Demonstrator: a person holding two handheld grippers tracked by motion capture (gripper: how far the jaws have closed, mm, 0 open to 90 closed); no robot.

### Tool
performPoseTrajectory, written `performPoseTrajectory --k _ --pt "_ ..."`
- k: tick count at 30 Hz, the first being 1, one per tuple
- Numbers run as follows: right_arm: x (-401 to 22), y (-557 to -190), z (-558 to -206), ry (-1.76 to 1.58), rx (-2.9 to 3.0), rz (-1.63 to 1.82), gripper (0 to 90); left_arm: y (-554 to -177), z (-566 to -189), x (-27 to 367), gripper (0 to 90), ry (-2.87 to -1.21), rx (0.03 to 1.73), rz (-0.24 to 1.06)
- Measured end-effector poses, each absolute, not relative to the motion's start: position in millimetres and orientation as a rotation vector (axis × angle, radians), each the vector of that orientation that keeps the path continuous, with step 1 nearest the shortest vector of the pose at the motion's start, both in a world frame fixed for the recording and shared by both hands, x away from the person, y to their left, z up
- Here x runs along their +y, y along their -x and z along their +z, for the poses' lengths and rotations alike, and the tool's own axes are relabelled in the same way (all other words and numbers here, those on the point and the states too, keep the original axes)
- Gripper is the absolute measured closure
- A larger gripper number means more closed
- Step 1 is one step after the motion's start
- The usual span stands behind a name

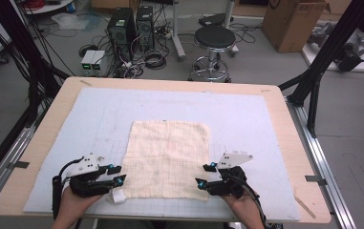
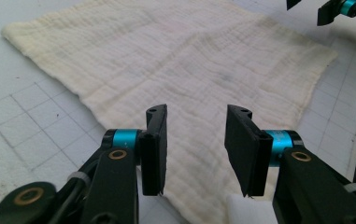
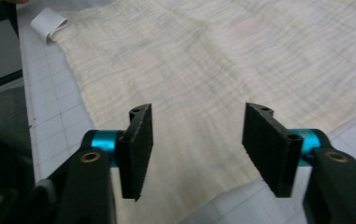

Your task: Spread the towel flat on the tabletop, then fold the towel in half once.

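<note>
A cream square cloth lies flat on the pale gridded mat. My left gripper sits at the cloth's near left corner and my right gripper at its near right corner, both low over the mat. In the left gripper view the cloth spreads out ahead and the left gripper stands open, nothing pressed between its pads. In the right gripper view the right gripper is open too, above the cloth, which lies loose under it. A white tag sticks out at the near left corner.
The mat rests on a wooden table with bare margins all round. Beyond the far edge stand a black stool, computer towers with cables and a cardboard box. Black frame posts rise at the right.
</note>
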State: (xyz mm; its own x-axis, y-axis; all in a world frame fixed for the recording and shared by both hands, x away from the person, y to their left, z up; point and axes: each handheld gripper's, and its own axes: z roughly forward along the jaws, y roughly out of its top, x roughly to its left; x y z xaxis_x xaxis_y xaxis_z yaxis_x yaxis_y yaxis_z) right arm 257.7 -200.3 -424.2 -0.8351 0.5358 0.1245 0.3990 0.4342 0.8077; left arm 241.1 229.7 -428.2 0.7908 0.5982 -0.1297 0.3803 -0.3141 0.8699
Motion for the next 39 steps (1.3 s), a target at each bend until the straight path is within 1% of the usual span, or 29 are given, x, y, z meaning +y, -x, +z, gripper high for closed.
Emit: performPoseTrajectory --k 3,12,30,33,36,39 --pt "-202.6 -260.4 -424.4 -0.837 2.516 1.374 34.6 -242.4 -427.5 229.7 56.0 -1.937 0.741 0.275" --pt "-203.0 -263.2 -423.3 -0.816 2.492 1.379 28.1 -246.3 -426.9 232.2 51.6 -1.926 0.755 0.294" --pt "-201.1 -268.5 -423.9 -0.806 2.497 1.379 27.7 -249.4 -423.8 232.2 42.7 -1.924 0.762 0.311" --pt "-202.5 -275.5 -421.5 -0.826 2.49 1.372 26.4 -253.2 -422.5 231.0 41.9 -1.917 0.77 0.313" --pt "-204.4 -284.1 -419.4 -0.865 2.494 1.396 22.3 -257.3 -420.5 230.1 39.9 -1.907 0.784 0.315" --pt "-205.8 -290.0 -417.4 -0.863 2.498 1.393 21.4 -262.5 -418.0 230.8 38.8 -1.898 0.802 0.28"
